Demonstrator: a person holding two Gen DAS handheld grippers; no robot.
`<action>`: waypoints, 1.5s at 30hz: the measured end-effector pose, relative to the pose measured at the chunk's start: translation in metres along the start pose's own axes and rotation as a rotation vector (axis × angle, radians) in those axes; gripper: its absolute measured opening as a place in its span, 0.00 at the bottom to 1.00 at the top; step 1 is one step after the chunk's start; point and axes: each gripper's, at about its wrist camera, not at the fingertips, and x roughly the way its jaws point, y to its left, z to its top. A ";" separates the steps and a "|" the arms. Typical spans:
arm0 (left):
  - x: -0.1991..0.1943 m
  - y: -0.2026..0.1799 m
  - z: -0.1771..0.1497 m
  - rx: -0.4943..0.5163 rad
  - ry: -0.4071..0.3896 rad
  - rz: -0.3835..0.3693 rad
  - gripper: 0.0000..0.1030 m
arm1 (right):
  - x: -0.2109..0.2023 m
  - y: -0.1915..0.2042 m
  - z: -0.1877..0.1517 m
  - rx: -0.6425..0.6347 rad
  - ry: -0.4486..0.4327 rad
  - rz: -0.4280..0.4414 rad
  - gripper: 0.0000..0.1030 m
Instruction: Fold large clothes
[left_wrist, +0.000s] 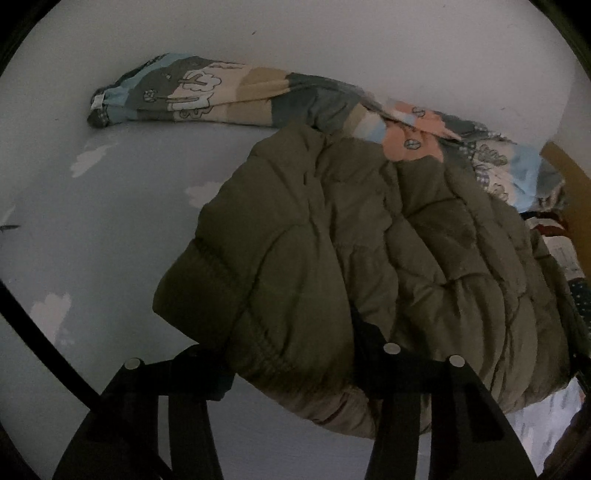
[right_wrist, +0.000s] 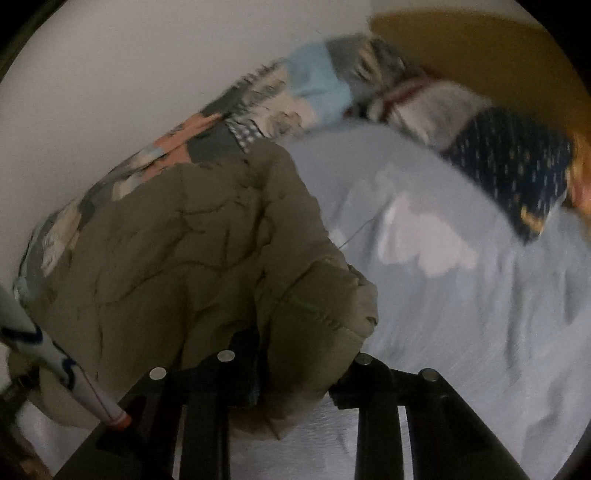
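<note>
An olive-green padded jacket (left_wrist: 351, 236) lies bunched on the light blue bed sheet (left_wrist: 92, 221). In the left wrist view its stitched hem runs between my two black fingers, and my left gripper (left_wrist: 295, 362) is shut on that thick edge. The right wrist view shows the same jacket (right_wrist: 184, 240), blurred, with a puffy corner squeezed between the fingers of my right gripper (right_wrist: 299, 376). Both held edges are raised a little off the sheet. The far side of the jacket rests against a rolled quilt.
A patterned quilt (left_wrist: 207, 92) lies rolled along the white wall (left_wrist: 332, 37). A dark blue dotted pillow (right_wrist: 517, 166) sits by a mustard headboard (right_wrist: 480, 48). Cloud-print sheet (right_wrist: 461, 314) spreads to the right. A white sleeve with a red-edged cuff (right_wrist: 55, 354) reaches in at the lower left.
</note>
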 end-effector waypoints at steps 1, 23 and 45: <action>-0.006 0.001 -0.001 -0.002 0.000 -0.008 0.47 | -0.007 0.002 0.001 -0.016 -0.010 0.001 0.27; -0.086 0.074 -0.090 -0.179 0.209 -0.091 0.57 | -0.136 -0.041 -0.081 0.087 0.084 0.117 0.32; -0.126 0.160 -0.076 -0.589 -0.040 -0.011 0.64 | -0.137 -0.156 -0.086 0.660 0.096 0.256 0.60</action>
